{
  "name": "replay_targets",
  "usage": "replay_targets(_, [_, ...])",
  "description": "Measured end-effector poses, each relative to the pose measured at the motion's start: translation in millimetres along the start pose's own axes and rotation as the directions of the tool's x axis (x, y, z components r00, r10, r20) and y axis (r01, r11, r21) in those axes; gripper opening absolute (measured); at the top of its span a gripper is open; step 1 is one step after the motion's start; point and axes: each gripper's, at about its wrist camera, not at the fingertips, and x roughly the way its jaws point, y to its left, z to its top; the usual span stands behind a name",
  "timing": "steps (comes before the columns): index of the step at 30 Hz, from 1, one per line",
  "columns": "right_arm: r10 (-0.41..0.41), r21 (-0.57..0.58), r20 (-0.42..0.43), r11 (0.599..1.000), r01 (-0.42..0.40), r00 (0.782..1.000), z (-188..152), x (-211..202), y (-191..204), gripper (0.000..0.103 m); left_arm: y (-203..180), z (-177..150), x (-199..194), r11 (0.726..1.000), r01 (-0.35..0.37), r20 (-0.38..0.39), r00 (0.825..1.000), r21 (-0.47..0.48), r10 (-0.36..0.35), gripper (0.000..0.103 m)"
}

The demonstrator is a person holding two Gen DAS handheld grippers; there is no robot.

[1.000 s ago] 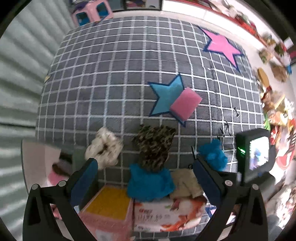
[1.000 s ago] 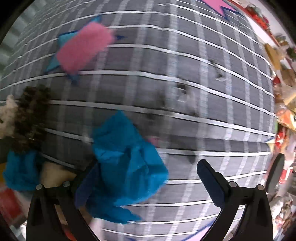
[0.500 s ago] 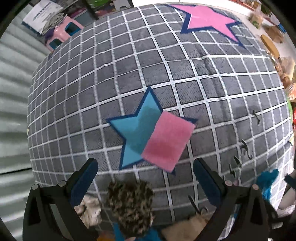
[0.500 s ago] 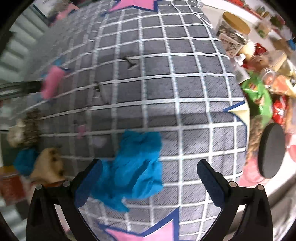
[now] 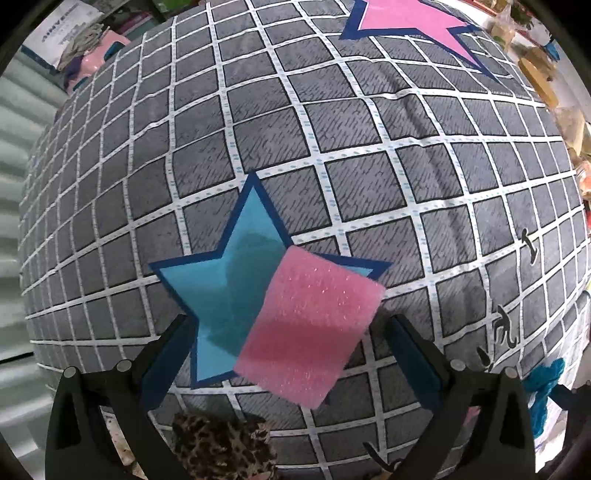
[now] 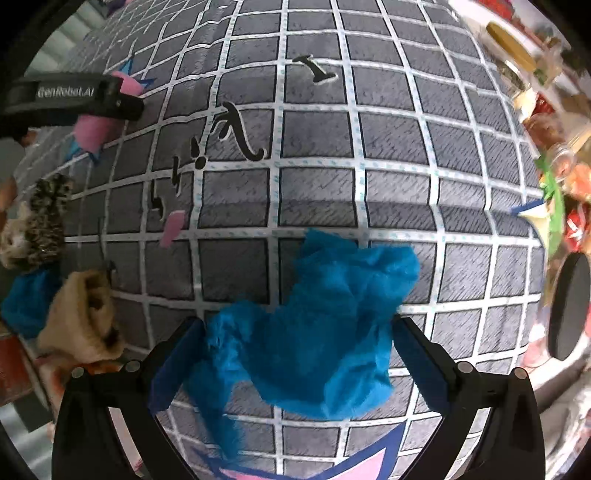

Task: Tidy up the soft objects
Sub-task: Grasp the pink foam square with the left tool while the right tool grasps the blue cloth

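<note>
A pink foam sponge (image 5: 310,332) lies on the grey checked cloth (image 5: 332,129), half over a blue star patch (image 5: 229,280). My left gripper (image 5: 291,362) is open, its fingers on either side of the sponge's near end. A blue fluffy cloth (image 6: 317,332) lies crumpled on the cloth in the right wrist view. My right gripper (image 6: 295,362) is open, with the blue cloth between its fingers. The left gripper also shows in the right wrist view (image 6: 74,99), over the sponge (image 6: 96,125).
A leopard-print scrunchie (image 5: 221,446) lies just below the sponge. A beige soft item (image 6: 85,314), another blue cloth (image 6: 26,302) and the scrunchie (image 6: 48,218) sit at the left. Jars and packets (image 6: 546,122) crowd the right edge. A pink star patch (image 5: 410,22) lies far away.
My left gripper has moved forward to the pink sponge, which now lies between its fingers. My right gripper has closed in on the blue cloth, which now lies between its fingers.
</note>
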Motion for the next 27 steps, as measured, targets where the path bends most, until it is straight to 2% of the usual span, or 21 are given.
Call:
replay_targets(3, [-0.048,-0.036,0.000,0.998,0.048,0.999,-0.4,3.3,19.7,0.103,1.3,6.7,6.1,1.000,0.030,-0.004,1.000,-0.004,-0.030,0.103])
replay_targets(7, [-0.041,-0.021,-0.001,0.999,0.041,0.999,-1.1,3.2,25.7,0.103,27.6,12.1,25.9,0.994,0.091,-0.022,0.995,-0.062,-0.092,0.103])
replay_targets(11, [-0.040,-0.028,-0.006,0.999,0.040,0.999,-1.0,0.2,10.3,0.103,37.5,8.1,30.0,0.994,0.088,-0.022,0.996,-0.059,-0.090,0.103])
replay_targets(13, [-0.039,-0.036,-0.042,0.999,0.038,0.998,-3.3,-1.3,4.0,0.103,39.0,9.3,32.1,0.994,0.085,-0.039,0.995,-0.070,-0.088,0.103])
replay_targets(15, [-0.045,-0.062,-0.075,0.997,0.040,0.996,6.4,4.2,5.9,0.103,34.4,11.5,30.7,0.993,0.079,-0.058,0.995,-0.084,-0.084,0.103])
replay_targets(16, [-0.047,-0.065,-0.081,0.997,0.042,0.996,16.9,10.5,7.7,0.102,34.0,12.1,30.7,0.993,0.077,-0.062,0.995,-0.087,-0.082,0.099])
replay_targets(17, [-0.048,-0.070,-0.077,0.997,0.042,0.996,13.8,7.6,8.7,0.098,29.8,11.9,26.7,0.993,0.084,-0.056,0.994,-0.083,-0.089,0.095])
replay_targets(18, [-0.048,-0.077,-0.070,0.996,0.043,0.996,12.0,6.3,13.1,0.094,19.6,10.9,19.4,0.994,0.085,-0.049,0.995,-0.068,-0.089,0.086])
replay_targets(19, [-0.049,-0.079,-0.063,0.996,0.044,0.997,5.6,6.0,21.3,0.085,9.2,11.8,11.5,0.995,0.087,-0.038,0.995,-0.043,-0.089,0.071])
replay_targets(20, [-0.048,-0.086,-0.055,0.995,0.044,0.997,3.2,3.9,23.8,0.073,5.5,10.9,6.9,0.996,0.089,-0.031,0.996,-0.021,-0.090,0.061])
replay_targets(21, [-0.047,-0.094,-0.046,0.995,0.043,0.998,1.5,1.5,25.1,0.068,0.7,10.5,3.7,0.996,0.090,-0.029,0.996,0.002,-0.090,0.053])
replay_targets(23, [-0.040,-0.111,-0.038,0.993,0.035,0.998,0.9,-1.1,26.1,0.046,-2.1,9.8,5.2,0.996,0.092,-0.063,0.994,0.000,-0.092,0.053])
replay_targets(25, [-0.009,-0.101,-0.044,0.995,0.005,0.999,1.4,-3.6,24.1,0.035,2.0,5.3,1.5,0.993,0.103,-0.068,0.992,-0.049,-0.107,0.053])
replay_targets(27, [0.041,-0.059,-0.043,0.997,-0.044,0.998,3.4,-8.9,16.7,0.035,8.1,-0.5,-7.6,0.989,0.119,-0.052,0.991,-0.085,-0.124,0.053])
